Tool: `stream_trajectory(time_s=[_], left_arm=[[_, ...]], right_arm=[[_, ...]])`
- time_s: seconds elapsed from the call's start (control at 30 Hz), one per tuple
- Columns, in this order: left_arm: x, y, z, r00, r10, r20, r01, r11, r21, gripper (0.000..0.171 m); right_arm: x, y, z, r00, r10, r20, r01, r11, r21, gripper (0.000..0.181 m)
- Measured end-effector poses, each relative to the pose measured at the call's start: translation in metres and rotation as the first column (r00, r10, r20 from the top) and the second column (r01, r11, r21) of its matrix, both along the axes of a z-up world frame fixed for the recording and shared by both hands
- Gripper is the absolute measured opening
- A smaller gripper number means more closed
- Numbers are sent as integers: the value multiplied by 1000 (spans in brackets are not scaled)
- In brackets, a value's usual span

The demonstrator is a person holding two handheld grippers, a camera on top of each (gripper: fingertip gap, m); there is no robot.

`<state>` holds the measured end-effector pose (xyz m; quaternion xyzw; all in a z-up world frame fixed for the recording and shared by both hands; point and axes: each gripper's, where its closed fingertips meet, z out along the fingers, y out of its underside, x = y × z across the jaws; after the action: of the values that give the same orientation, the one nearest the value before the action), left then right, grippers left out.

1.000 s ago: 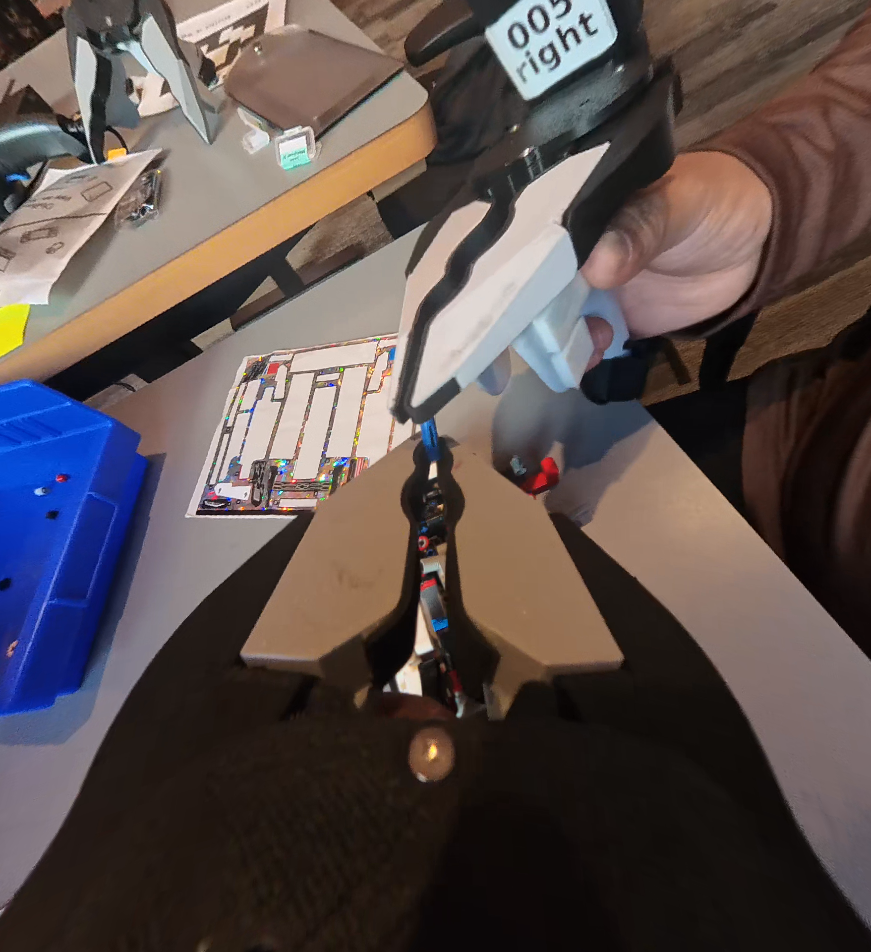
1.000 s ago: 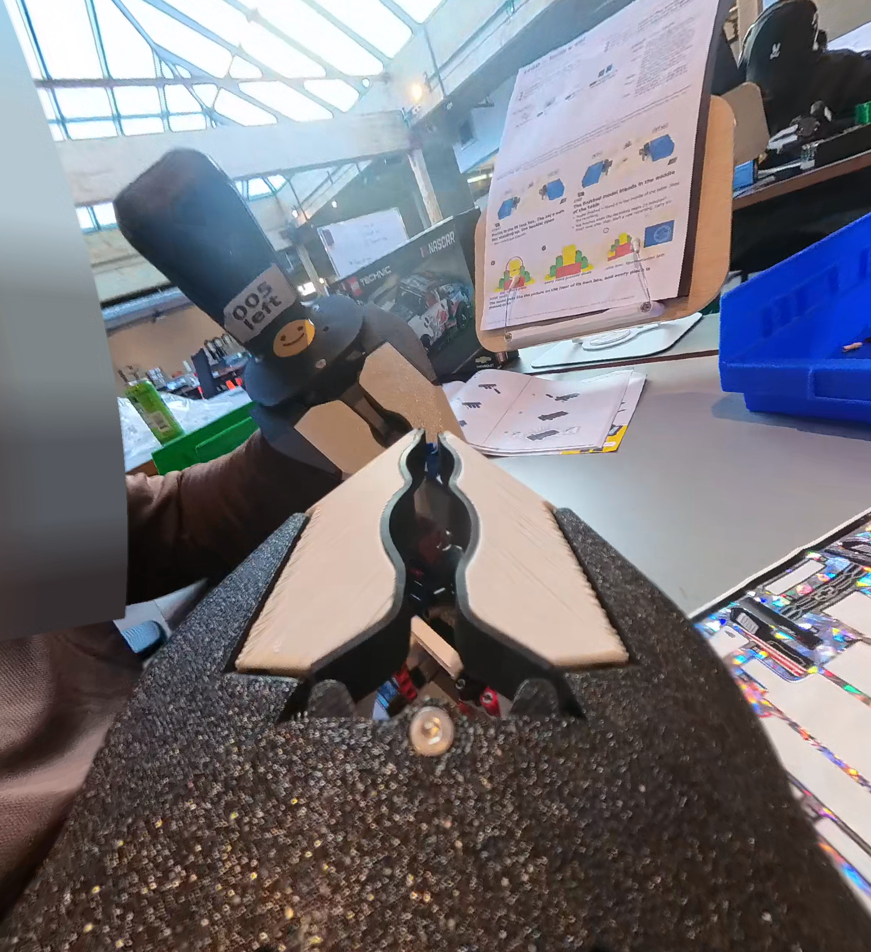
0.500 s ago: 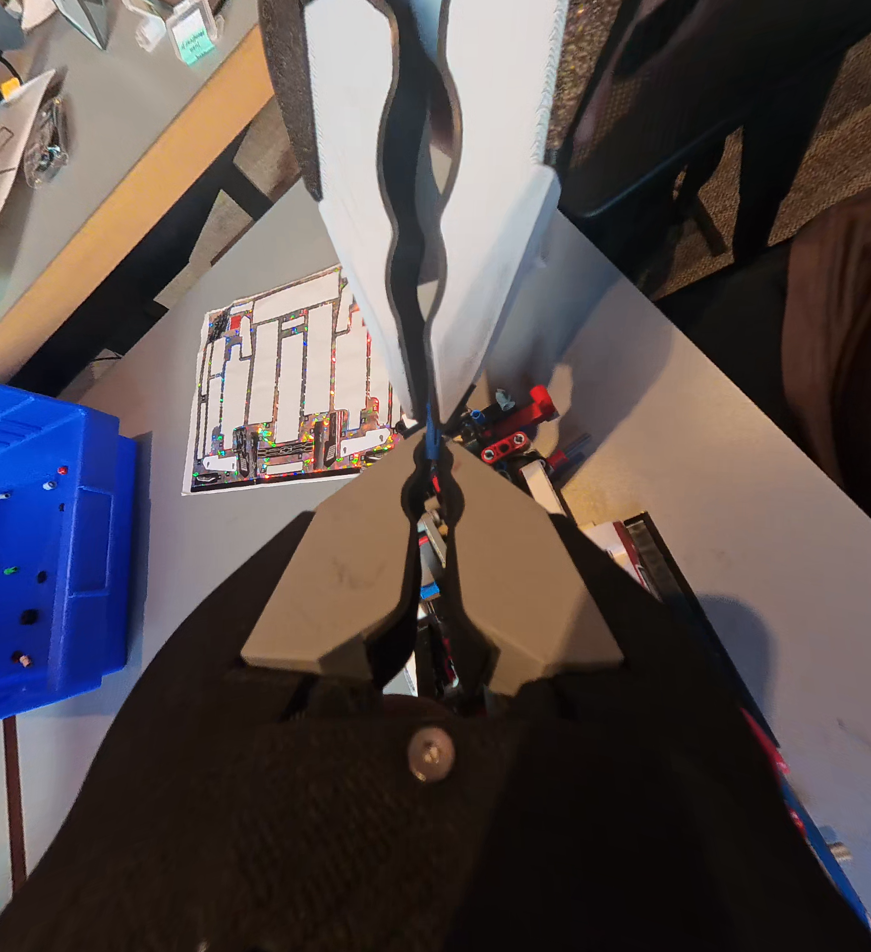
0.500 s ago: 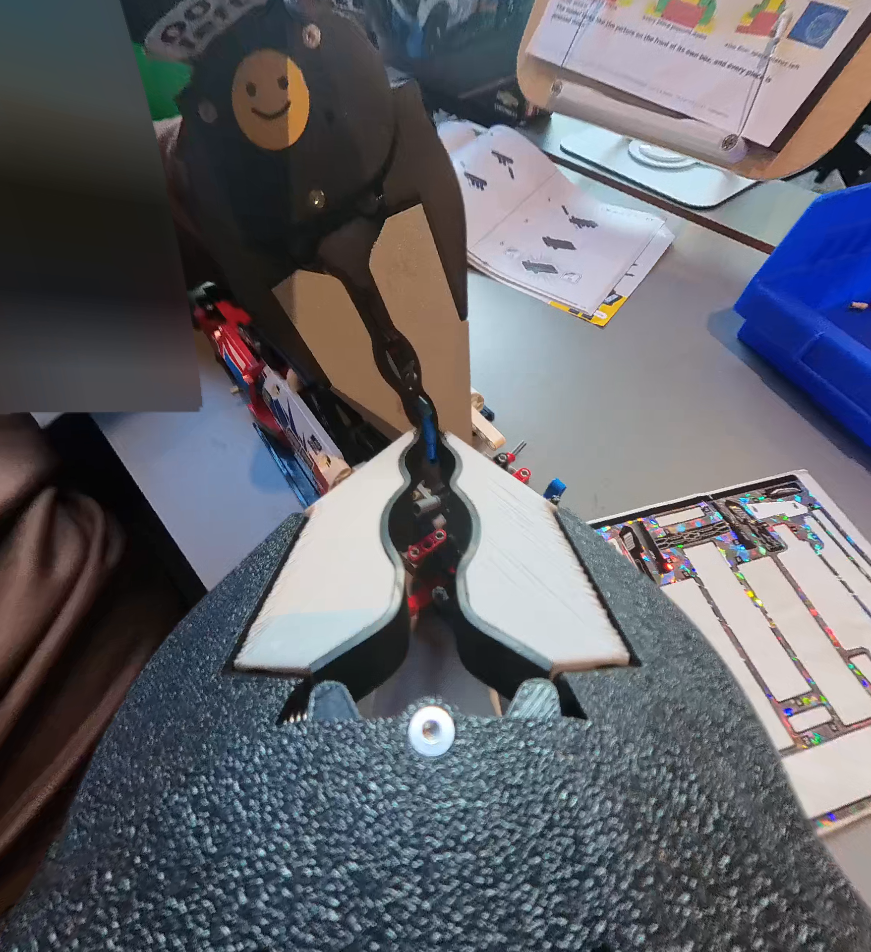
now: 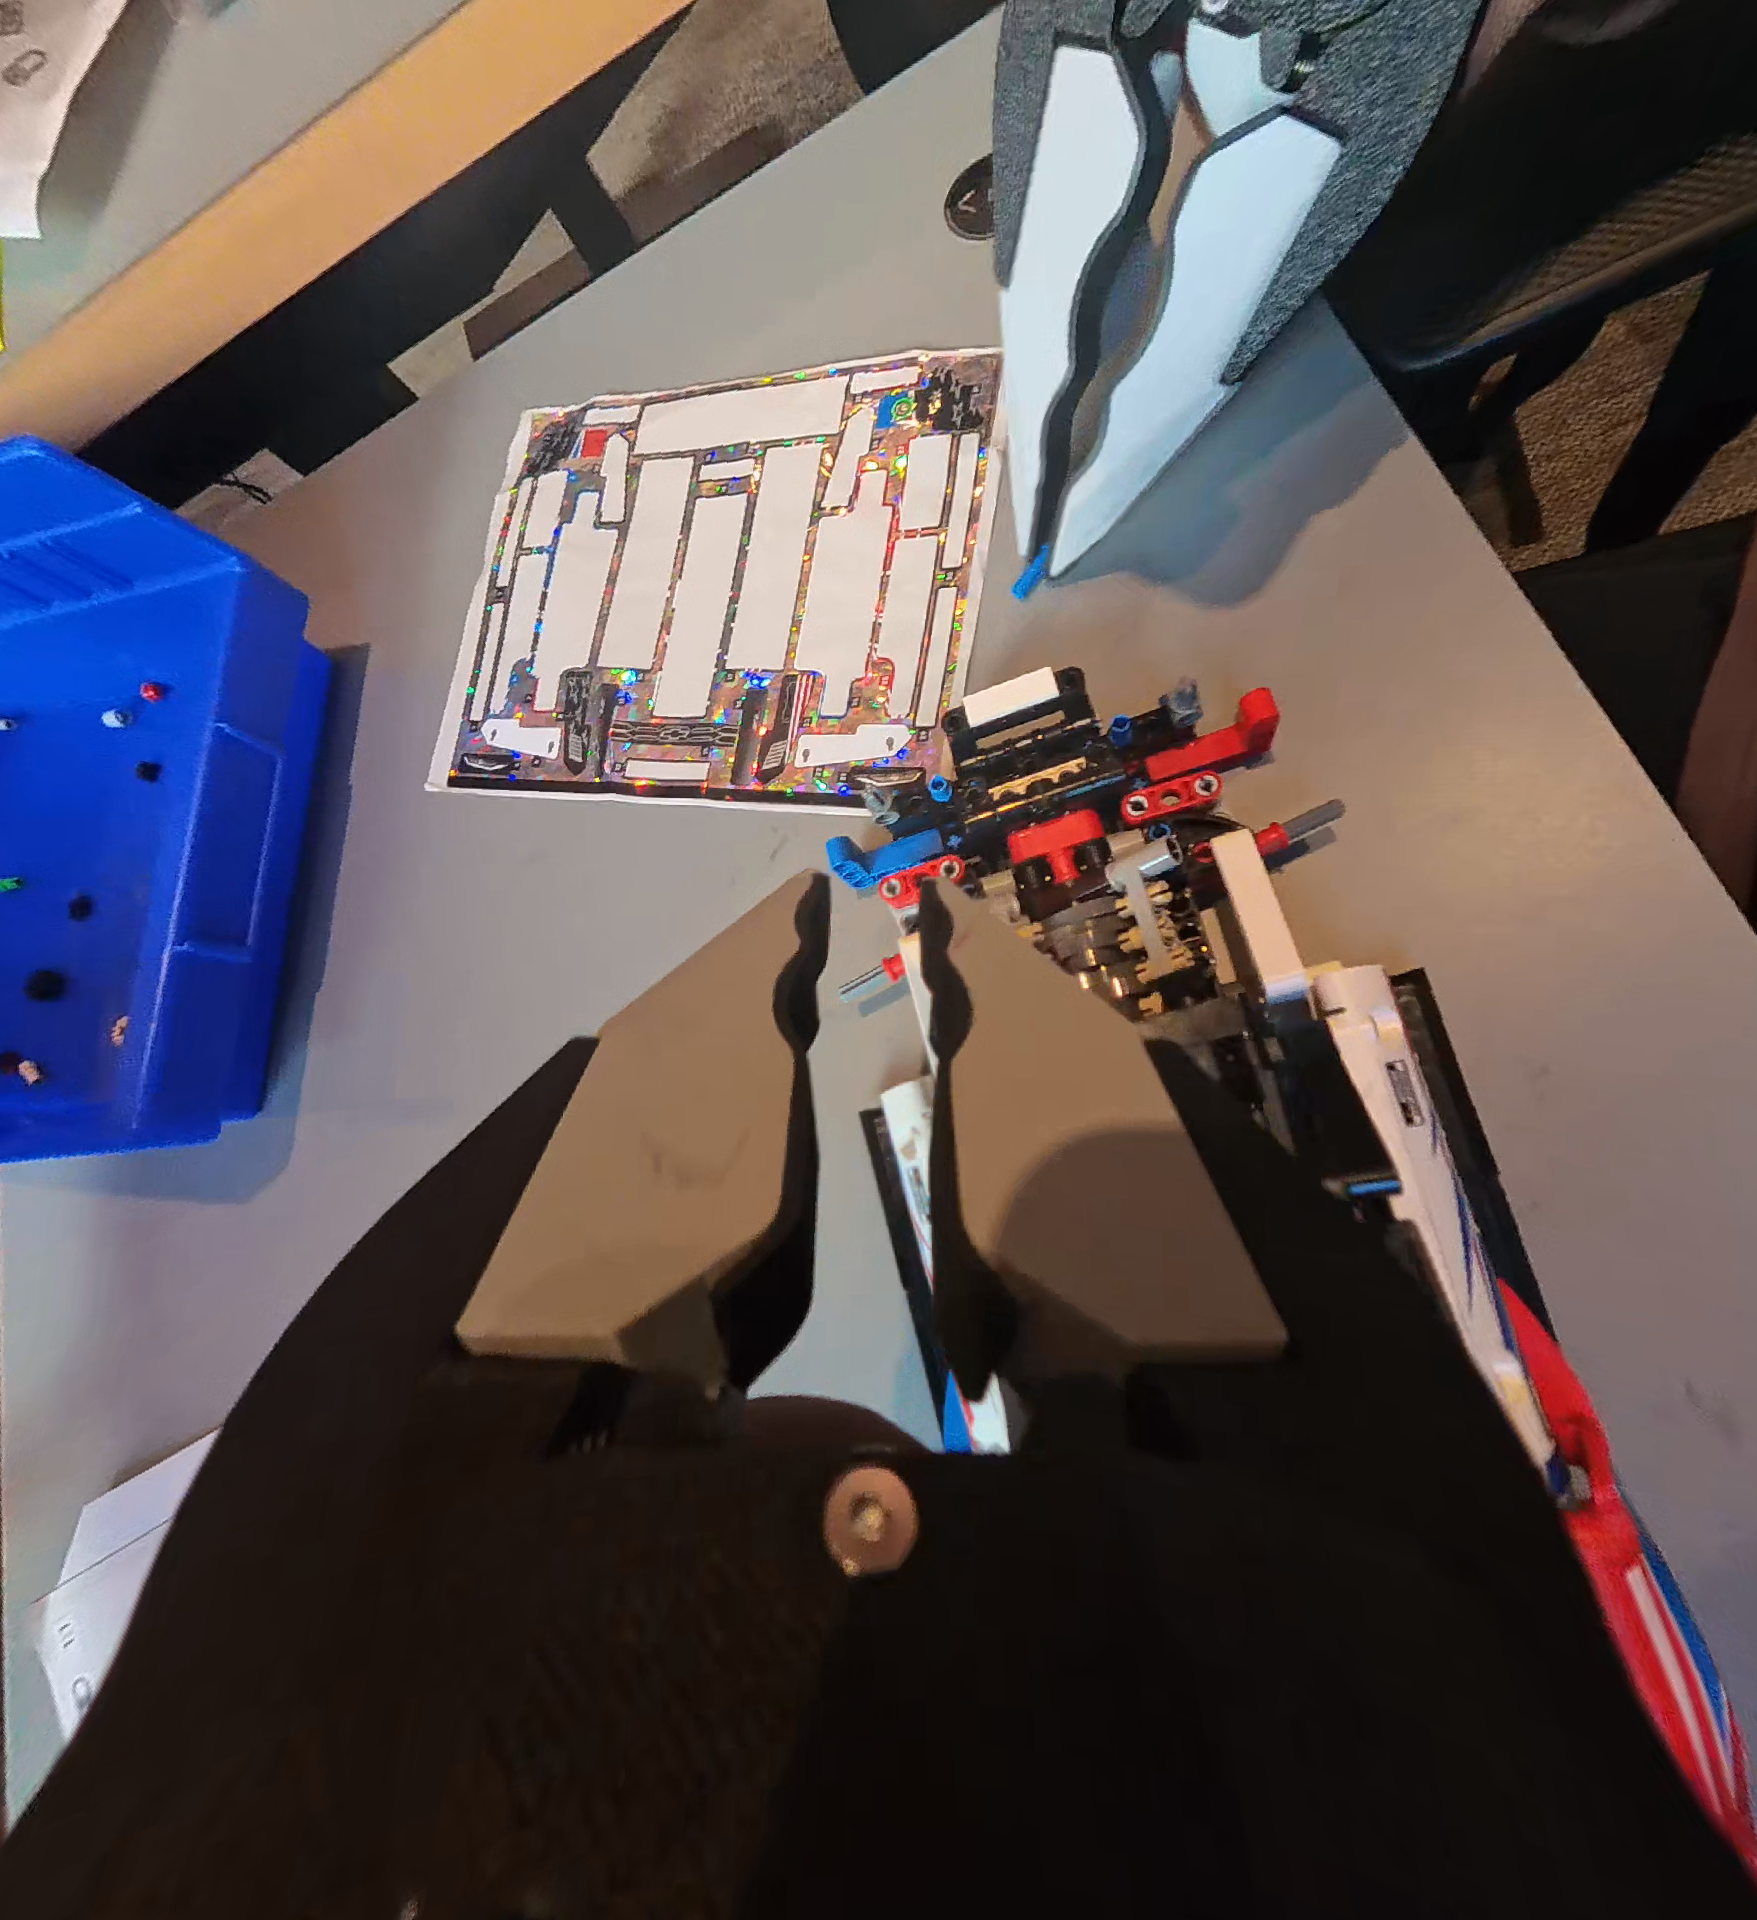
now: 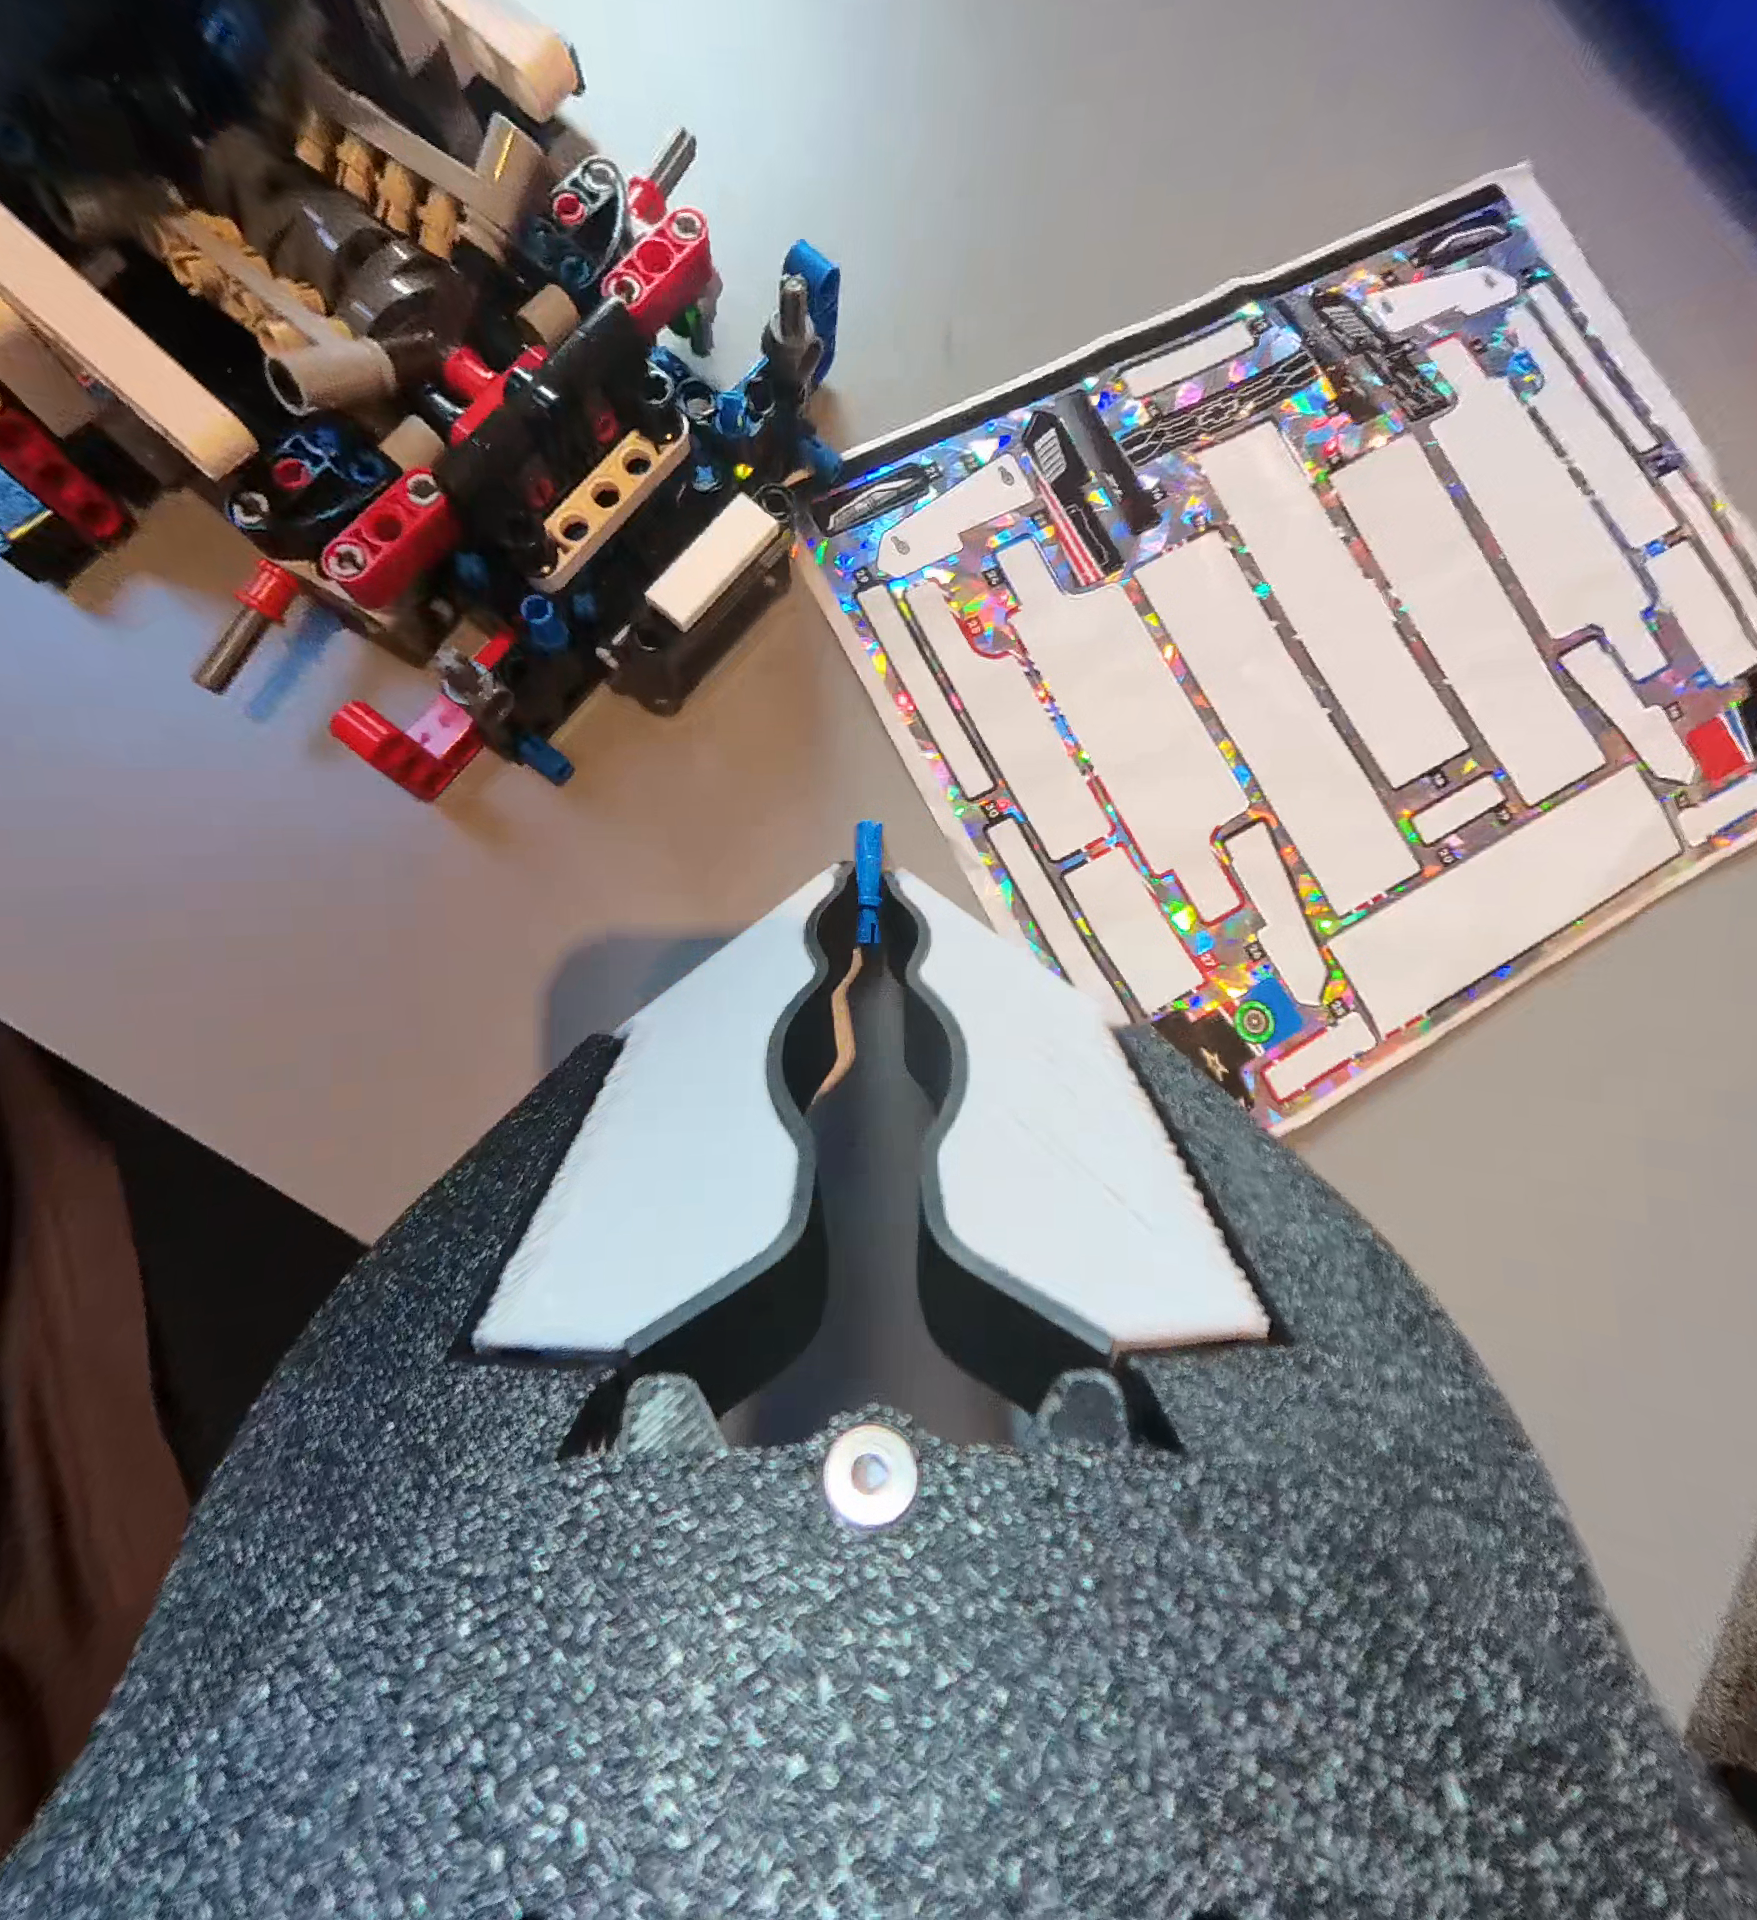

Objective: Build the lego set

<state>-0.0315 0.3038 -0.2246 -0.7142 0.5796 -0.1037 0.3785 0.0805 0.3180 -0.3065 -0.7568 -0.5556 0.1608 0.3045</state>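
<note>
A partly built Lego car (image 5: 1092, 831) in black, red, blue and white lies on the grey table (image 5: 541, 935). My left gripper (image 5: 874, 888) is open and empty, low over the car's left side, and a white panel of the car shows between its fingers. My right gripper (image 6: 866, 883) is shut on a small blue pin (image 6: 869, 883), which sticks out past its fingertips. It hangs above the table between the car (image 6: 458, 416) and the sticker sheet (image 6: 1321, 665). In the left wrist view the right gripper (image 5: 1035, 561) points down beyond the car with the pin (image 5: 1028, 577) at its tip.
A holographic sticker sheet (image 5: 728, 603) lies flat beyond the car. A blue bin (image 5: 74, 810) with several small loose parts stands at the left. The table edge runs close behind the right gripper, with another table (image 5: 282, 208) beyond a gap. Papers lie at the lower left (image 5: 115, 1558). There is about 15 cm between the tips of the two grippers.
Both grippers met tip to tip on the blue pin. My left gripper has let go and opened; the right has drawn away with the pin. Both views now look down on the table.
</note>
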Motion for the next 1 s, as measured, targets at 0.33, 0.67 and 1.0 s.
stream_trajectory(time_s=[0.33, 0.67, 1.0], left_arm=[[-11, 2, -5, 999, 17, -27, -18, 999, -32, 15], [-16, 5, -3, 999, 27, -41, -28, 999, -23, 15], [-25, -20, -19, 989, -83, -125, 65, 988, -143, 10]], right_arm=[[1, -17, 4, 992, 129, 5, -129, 992, -8, 24], [-82, -68, 65, 863, 478, -165, -472, 878, 79, 17], [-116, -76, 52, 725, 673, -148, -682, 731, -18, 11]])
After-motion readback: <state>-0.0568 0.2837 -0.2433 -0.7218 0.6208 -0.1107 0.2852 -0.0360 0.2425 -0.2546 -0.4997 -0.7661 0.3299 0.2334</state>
